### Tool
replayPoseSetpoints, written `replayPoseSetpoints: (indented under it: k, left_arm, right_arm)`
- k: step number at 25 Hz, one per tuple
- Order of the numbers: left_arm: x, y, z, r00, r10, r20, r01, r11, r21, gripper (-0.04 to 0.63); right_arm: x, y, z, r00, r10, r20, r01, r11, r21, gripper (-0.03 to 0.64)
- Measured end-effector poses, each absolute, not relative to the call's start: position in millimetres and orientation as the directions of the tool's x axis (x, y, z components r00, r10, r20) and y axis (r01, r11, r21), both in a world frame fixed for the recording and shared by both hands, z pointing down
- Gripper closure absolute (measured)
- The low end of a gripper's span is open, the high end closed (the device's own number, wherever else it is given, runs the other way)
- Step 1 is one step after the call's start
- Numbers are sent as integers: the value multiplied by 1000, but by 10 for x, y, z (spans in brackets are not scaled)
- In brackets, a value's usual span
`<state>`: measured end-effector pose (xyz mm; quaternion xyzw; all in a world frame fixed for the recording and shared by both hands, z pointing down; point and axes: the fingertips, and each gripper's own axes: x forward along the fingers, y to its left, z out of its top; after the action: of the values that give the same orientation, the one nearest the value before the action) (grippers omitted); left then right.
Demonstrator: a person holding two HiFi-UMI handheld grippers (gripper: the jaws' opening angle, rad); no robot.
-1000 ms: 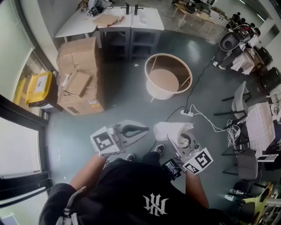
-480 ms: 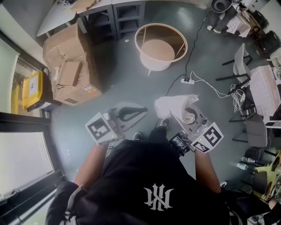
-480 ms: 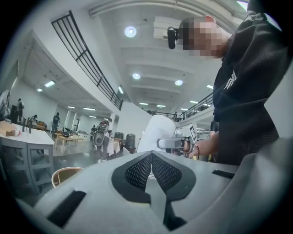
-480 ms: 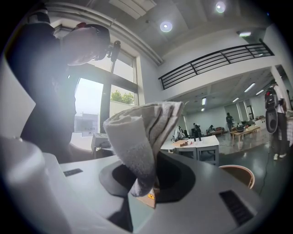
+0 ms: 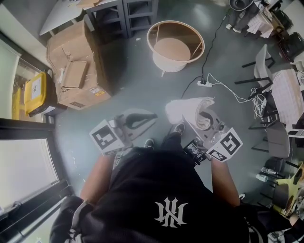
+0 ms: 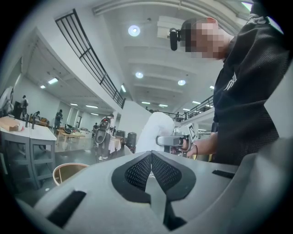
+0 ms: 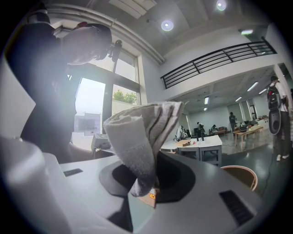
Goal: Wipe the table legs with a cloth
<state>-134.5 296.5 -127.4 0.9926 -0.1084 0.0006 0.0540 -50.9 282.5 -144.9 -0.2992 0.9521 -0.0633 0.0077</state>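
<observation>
A round light-wood table [image 5: 175, 47] with thin legs stands on the grey floor ahead of me; its rim also shows low in the left gripper view [image 6: 68, 171] and the right gripper view [image 7: 240, 176]. My right gripper [image 5: 202, 118] is shut on a rolled white cloth [image 5: 187, 110], which sticks up between the jaws [image 7: 142, 137]. My left gripper [image 5: 151, 116] is held level beside it, jaws shut with nothing between them [image 6: 151, 171]. In the left gripper view the cloth [image 6: 153, 130] hangs well short of the table.
Large cardboard boxes [image 5: 76, 66] and a yellow crate [image 5: 34, 92] stand at the left. A power strip [image 5: 204, 83] with cables lies on the floor right of the table. White desks [image 5: 114, 9] are behind, chairs [image 5: 266, 61] at the right. My shoes [image 5: 178, 128] are below.
The head view has tilted, so the round table and boxes sit higher in the picture. Both grippers keep their stance in front of me, the cloth still in the right one.
</observation>
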Motion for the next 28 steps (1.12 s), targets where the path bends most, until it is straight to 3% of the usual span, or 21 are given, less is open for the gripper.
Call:
replayPoseSetpoints:
  k: [28]
  left_arm:
    - [-1251,3014,-1178,986,-163,26,-165,-976,144,589]
  right_arm:
    - [-510,2847,-1446,-808,-588,44,-588,800,-116,537]
